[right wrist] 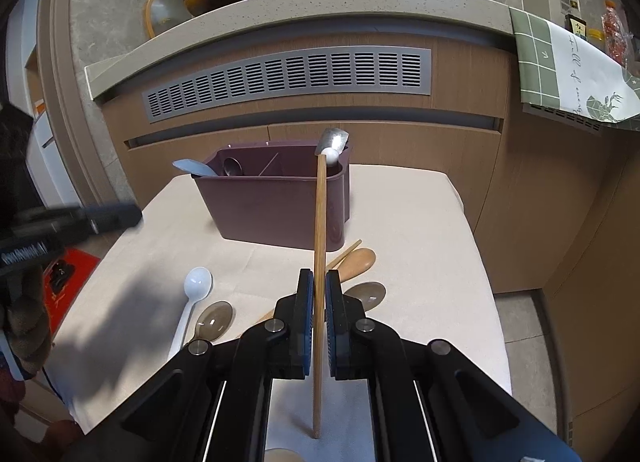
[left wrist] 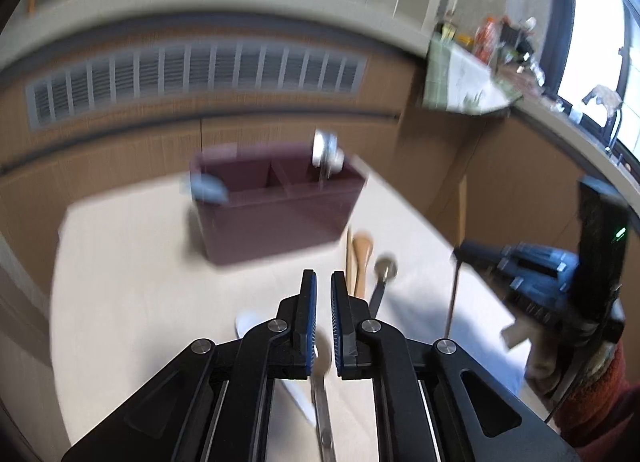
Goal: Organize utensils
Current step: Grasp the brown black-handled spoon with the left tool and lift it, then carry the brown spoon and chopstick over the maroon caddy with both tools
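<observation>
Fingers (right wrist: 335, 302) pinch wooden chopstick (right wrist: 319, 222) midway, upright.

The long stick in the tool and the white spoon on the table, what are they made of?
The long brown chopstick-like stick looks like wood or bamboo: matte, tan, faintly grained. The small white spoon looks like plastic, maybe ceramic: smooth, evenly white, with a soft glossy highlight in its bowl.

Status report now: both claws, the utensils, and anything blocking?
Right claw shut on chopstick. Left claw nearly shut, empty. Spoons left on table. Path to holder clear.
</observation>
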